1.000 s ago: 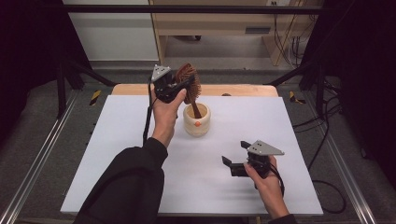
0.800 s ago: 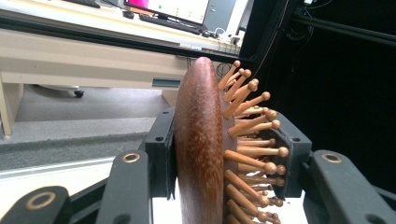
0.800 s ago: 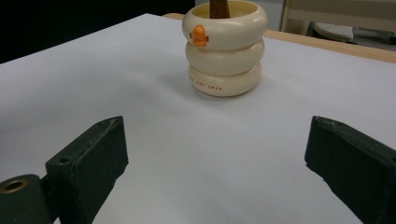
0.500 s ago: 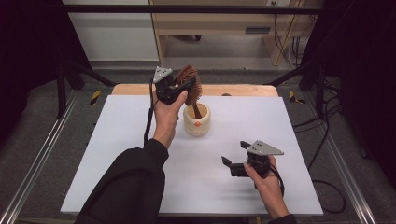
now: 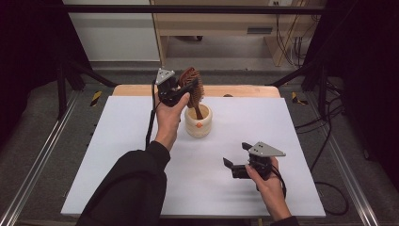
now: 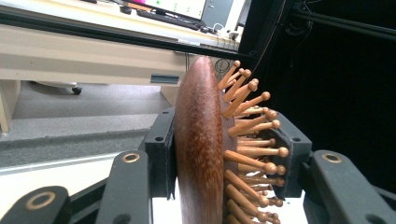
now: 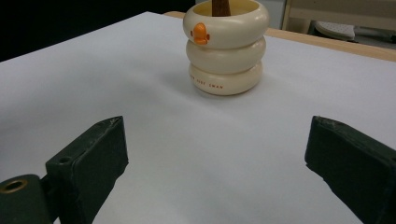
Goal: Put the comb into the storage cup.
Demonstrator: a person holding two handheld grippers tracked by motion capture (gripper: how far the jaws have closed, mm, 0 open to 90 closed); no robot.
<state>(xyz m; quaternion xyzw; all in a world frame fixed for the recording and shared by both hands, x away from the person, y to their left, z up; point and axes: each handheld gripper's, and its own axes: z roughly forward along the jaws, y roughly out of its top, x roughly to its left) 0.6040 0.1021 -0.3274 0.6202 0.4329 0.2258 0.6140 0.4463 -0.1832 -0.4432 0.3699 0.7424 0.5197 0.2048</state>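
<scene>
A brown wooden hairbrush [image 5: 195, 84] stands upright with its handle inside a cream ringed cup [image 5: 198, 123] at the back middle of the white table. My left gripper [image 5: 188, 87] is shut on the brush head. In the left gripper view one pad lies on the smooth back of the hairbrush [image 6: 201, 144] and the other presses the ball-tipped bristles, with my left gripper [image 6: 224, 156] around it. My right gripper [image 5: 235, 154] rests open near the front right of the table, holding nothing. It faces the cup [image 7: 226, 46], which has a small orange mark; my right gripper [image 7: 215, 154] is well short of it.
The white sheet [image 5: 117, 155] covers the table, with a strip of wooden edge [image 5: 244, 91] at the back. Black frame bars and cables run along the right side. A person's dark sleeve [image 5: 127, 188] comes in at the bottom left.
</scene>
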